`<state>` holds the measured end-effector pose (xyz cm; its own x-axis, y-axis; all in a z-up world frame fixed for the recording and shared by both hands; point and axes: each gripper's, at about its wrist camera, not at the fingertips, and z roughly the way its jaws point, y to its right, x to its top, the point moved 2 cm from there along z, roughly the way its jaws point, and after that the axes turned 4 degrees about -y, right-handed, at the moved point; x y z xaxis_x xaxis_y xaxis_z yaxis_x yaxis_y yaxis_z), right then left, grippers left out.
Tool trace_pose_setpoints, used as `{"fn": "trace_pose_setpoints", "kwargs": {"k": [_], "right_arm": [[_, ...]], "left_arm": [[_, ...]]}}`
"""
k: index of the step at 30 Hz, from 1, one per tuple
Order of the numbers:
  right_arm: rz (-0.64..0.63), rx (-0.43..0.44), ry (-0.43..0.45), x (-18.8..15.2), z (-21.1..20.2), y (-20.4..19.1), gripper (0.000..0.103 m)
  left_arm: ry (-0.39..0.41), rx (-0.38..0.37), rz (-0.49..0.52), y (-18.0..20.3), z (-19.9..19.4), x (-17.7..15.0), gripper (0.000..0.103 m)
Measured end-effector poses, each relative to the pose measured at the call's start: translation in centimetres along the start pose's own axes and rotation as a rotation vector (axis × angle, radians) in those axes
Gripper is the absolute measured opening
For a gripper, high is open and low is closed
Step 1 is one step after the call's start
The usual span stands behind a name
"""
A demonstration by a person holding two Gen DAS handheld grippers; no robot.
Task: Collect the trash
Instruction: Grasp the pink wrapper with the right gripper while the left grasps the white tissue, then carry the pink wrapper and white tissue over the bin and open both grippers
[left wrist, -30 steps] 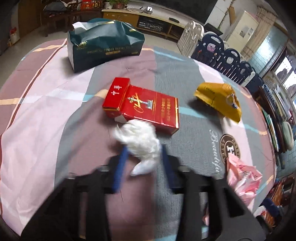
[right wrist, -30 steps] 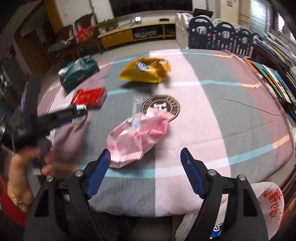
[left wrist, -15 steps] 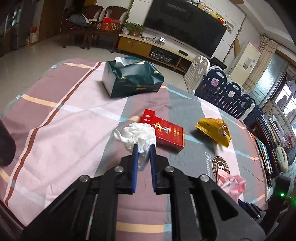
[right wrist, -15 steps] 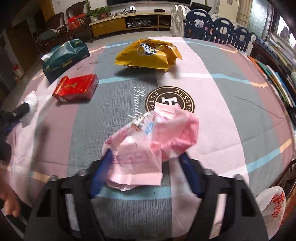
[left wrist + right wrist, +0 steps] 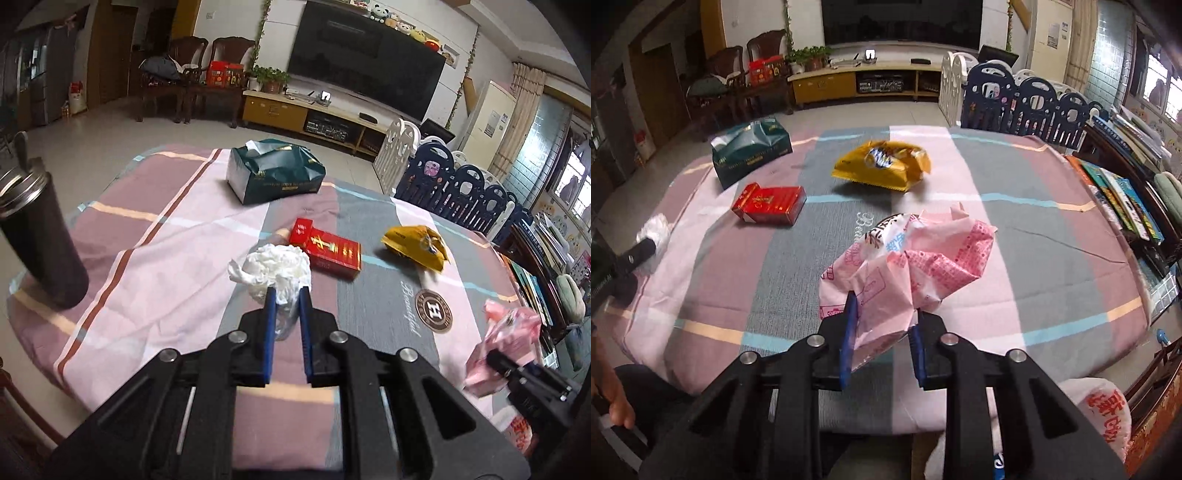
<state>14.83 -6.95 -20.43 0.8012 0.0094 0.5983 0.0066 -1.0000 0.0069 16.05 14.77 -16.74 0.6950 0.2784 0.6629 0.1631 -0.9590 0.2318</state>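
1. The table (image 5: 155,236), under a striped cloth, spreads ahead of both claws.
2. A green tissue box (image 5: 275,171) sits far ahead of the left claw, at the table's far edge.
3. A dark tumbler (image 5: 38,236) stands well left of the left claw.
4. The pink wrapper (image 5: 908,266) is clamped between the right claw's (image 5: 882,314) blue fingers, bulging ahead of them, lifted off the cloth.
5. A yellow bag (image 5: 886,166) lies well ahead of the right claw.
6. A red pack (image 5: 327,249) lies just ahead and right of the left claw.
7. The white tissue wad (image 5: 277,269) is pinched in the left claw (image 5: 286,301), fingers nearly together, its bulk ahead of the tips.
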Motion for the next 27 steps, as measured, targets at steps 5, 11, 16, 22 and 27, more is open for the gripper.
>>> {"fn": "trace_pose_setpoints", "kwargs": {"k": [5, 11, 16, 22, 27], "right_arm": [[0.009, 0.012, 0.062, -0.9, -4.4, 1.7, 0.026], [0.065, 0.014, 0.027, -2.1, -4.8, 2.4, 0.026], [0.070, 0.029, 0.018, -2.3, -4.6, 1.0, 0.026], [0.046, 0.039, 0.004, -2.3, -3.9, -0.7, 0.026], [0.011, 0.028, 0.021, -2.1, -4.5, -0.8, 0.026]], "left_arm": [[0.004, -0.035, 0.058, 2.1, -3.2, -1.4, 0.013], [0.012, -0.065, 0.122, 4.3, -5.2, -2.5, 0.013], [-0.001, -0.053, 0.087, 3.0, -4.9, -2.2, 0.013], [-0.042, -0.035, 0.012, 0.8, -3.7, -1.9, 0.013], [-0.046, -0.043, 0.009, 0.9, -3.9, -1.9, 0.013]]}}
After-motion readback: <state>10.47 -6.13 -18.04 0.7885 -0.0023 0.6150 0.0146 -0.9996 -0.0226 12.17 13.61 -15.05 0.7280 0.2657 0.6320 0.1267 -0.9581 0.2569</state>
